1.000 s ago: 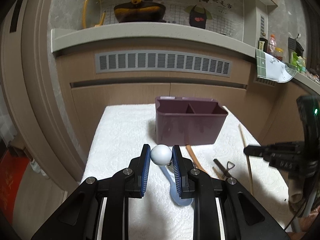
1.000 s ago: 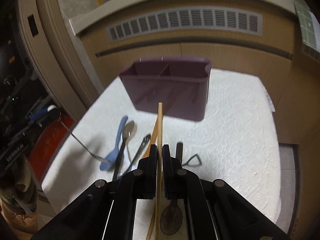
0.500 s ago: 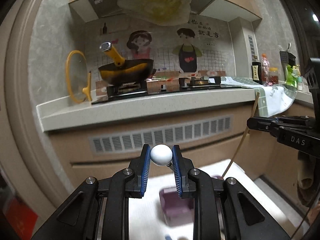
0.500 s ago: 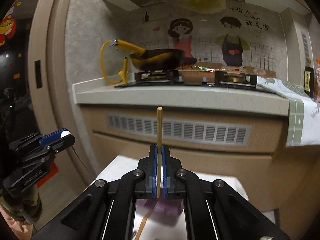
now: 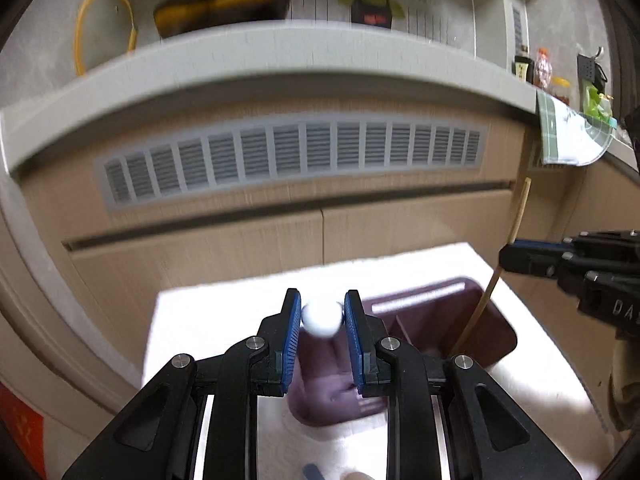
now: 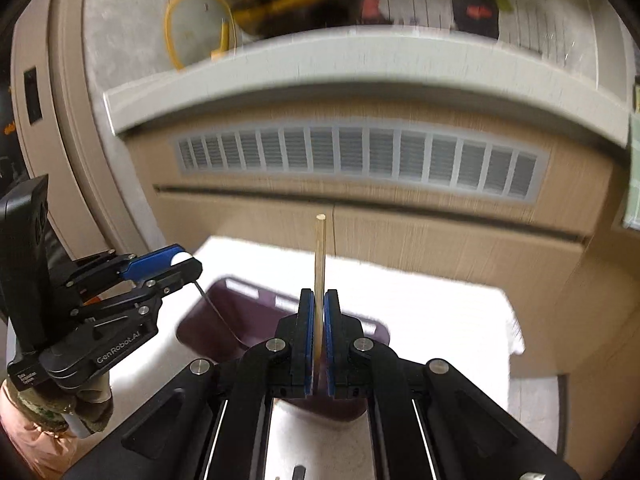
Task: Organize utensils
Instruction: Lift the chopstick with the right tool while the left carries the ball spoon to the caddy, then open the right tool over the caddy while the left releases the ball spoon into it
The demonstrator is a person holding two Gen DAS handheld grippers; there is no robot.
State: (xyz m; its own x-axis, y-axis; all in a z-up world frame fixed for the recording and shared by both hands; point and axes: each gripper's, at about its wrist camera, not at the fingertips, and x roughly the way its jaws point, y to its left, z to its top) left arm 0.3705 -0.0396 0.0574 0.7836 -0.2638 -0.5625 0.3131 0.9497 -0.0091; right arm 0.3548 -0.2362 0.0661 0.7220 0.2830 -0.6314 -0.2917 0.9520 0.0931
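Observation:
My left gripper (image 5: pixel 320 300) is shut on the white ball end (image 5: pixel 322 318) of a thin metal utensil. It hangs over the left part of the dark purple caddy (image 5: pixel 460 308). In the right wrist view the left gripper (image 6: pixel 188 264) shows at the left, and the utensil's wire stem (image 6: pixel 212 304) slants down into the caddy (image 6: pixel 248 312). My right gripper (image 6: pixel 319 300) is shut on a wooden chopstick (image 6: pixel 320 256) that stands upright above the caddy. The left wrist view has the right gripper (image 5: pixel 506 258) at the right, and the chopstick (image 5: pixel 516 224) dips into the right compartment.
The caddy stands on a white towel (image 5: pixel 208 320) over a small table. Behind it are wooden cabinet fronts with a grey vent grille (image 5: pixel 288 156) under a pale counter edge (image 6: pixel 360 68). A blue utensil tip (image 5: pixel 310 472) lies on the towel near the bottom edge.
Both grippers lifted their utensils off the towel, swung up toward the counter, then came forward and tipped down over the caddy. The utensils' lower ends now reach into it.

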